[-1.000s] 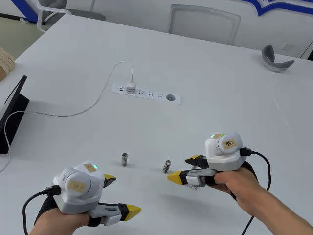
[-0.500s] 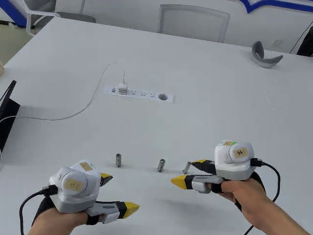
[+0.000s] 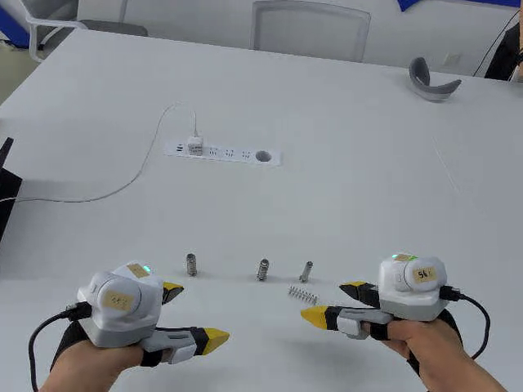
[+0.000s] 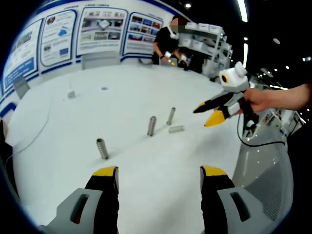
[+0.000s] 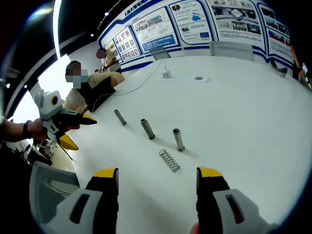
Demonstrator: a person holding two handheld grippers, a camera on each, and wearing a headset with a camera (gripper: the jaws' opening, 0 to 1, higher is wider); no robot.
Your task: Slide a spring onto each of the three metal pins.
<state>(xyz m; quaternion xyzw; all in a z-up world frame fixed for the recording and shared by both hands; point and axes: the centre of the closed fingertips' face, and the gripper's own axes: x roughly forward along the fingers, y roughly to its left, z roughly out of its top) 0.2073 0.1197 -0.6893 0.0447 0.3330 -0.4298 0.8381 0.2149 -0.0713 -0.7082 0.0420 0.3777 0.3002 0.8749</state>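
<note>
Head view: the loose spring lay on the counter just beside the bare pin. Left gripper view: the left claw gaped empty. Right gripper view: the right claw gaped empty, facing the spring, which looked light, bendy and roll-prone, probably best pinched mid-coil.

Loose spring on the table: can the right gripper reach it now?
Probably yes. The loose spring lies flat just ahead of the open right gripper, bare table between them; the bare pin stands beyond it.
</note>
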